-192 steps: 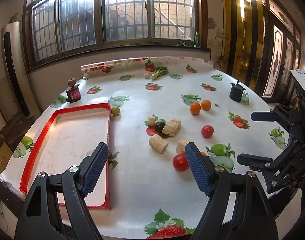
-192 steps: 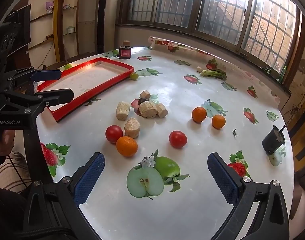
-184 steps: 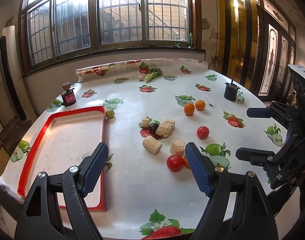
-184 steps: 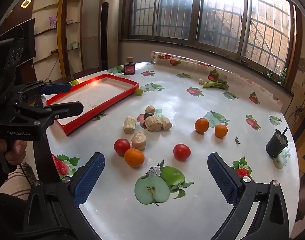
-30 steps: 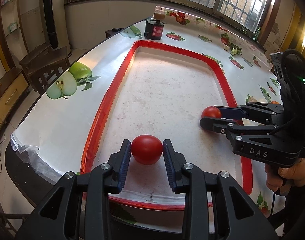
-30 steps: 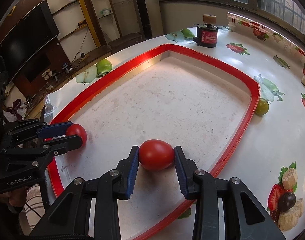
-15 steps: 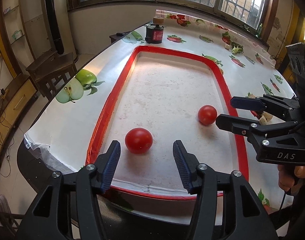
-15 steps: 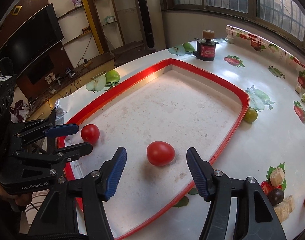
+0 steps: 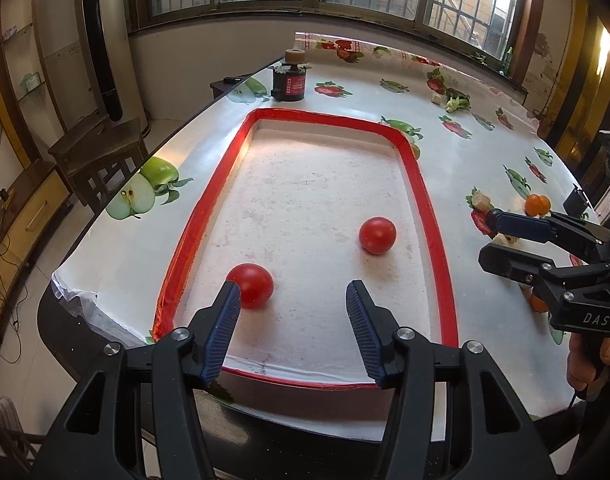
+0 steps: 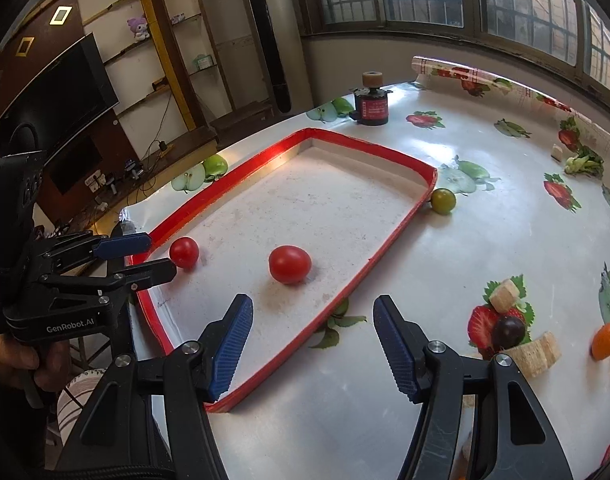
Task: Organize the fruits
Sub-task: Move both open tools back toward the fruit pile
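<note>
From the left wrist view, the left tool (image 9: 291, 300) hangs wide open and empty above the near end of the red-rimmed tray (image 9: 429, 216), whose floor holds two tomatoes: the nearer tomato (image 9: 252, 285) sits at about 11 o'clock from the tool, just beyond its left pad and apart from it, and the farther tomato (image 9: 377, 235) lies at about 1 o'clock, well inside the right rim. At 3 o'clock the right tool (image 9: 491, 236) is over the counter (image 9: 345, 68) outside the tray, its jaws parted with nothing between them. From the right wrist view, the right tool (image 10: 311, 320) is spread wide and empty above the tray's right rim, the farther tomato (image 10: 289, 264) resting free at 12 o'clock just past its pads; at 9 o'clock the left tool (image 10: 161, 254) stands open with the nearer tomato (image 10: 184, 252) just beside its tips, not gripped. Both deliveries look finished, so the step in hand seems to be the pull-back after release. Fruit outside the tray is a green one (image 10: 443, 200) touching the far corner, a dark one (image 10: 509, 330) among tan blocks (not fruit, by the look of them), and oranges (image 10: 607, 342) at 3 o'clock. The next move calls for swinging rightward, clearing the rim, and closing on something round that may roll.
</note>
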Demonstrator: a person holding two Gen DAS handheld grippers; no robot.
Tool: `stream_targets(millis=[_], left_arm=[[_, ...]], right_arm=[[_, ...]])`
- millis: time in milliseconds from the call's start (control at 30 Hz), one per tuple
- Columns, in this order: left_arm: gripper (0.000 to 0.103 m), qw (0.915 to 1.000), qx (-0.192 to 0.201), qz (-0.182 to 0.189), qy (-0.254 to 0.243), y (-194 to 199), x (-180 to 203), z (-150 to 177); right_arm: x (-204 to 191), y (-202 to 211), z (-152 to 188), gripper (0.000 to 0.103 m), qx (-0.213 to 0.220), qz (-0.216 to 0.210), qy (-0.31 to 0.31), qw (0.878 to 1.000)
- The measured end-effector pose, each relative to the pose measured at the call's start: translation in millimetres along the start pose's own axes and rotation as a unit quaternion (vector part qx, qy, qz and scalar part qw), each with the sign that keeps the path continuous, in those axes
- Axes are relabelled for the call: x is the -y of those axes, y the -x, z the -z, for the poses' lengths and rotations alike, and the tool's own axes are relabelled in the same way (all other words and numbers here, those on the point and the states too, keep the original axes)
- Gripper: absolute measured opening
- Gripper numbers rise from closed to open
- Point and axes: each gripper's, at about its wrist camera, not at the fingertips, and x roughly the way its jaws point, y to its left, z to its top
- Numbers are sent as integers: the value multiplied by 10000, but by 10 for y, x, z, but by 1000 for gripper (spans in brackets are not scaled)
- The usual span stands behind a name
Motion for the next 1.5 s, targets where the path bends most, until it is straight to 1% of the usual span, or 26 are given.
stream_targets(millis=[133, 200, 267, 600, 767, 933, 1100, 1500], left_arm=[[54, 9999, 20, 96, -66, 26, 112, -14], [56, 9998, 20, 155, -119, 36, 179, -16], [61, 9996, 39, 211, -172, 51, 252, -7], [61, 9971, 22, 607, -454, 75, 667, -13], [61, 9947, -34, 795, -658, 38, 918, -5], [61, 9921, -98, 969, -784, -4, 1118, -4], [61, 9900, -181, 1090, -878, -62, 1270, -9], [61, 9851, -324, 1226, -1162, -294, 1615, -100]], right_arm=[[132, 211, 105, 67, 135, 105, -172, 9997], [203, 313, 161, 68, 196, 173, -259, 9993], [278, 420, 233, 69, 248, 264, -344, 9988], [753, 916, 661, 72, 391, 908, -891, 9911], [987, 1082, 864, 72, 401, 1120, -1195, 9857], [1093, 1147, 1040, 72, 353, 1243, -1346, 9824], [1128, 1152, 1147, 72, 312, 1290, -1386, 9814], [1188, 1073, 1125, 72, 315, 1256, -1432, 9812]])
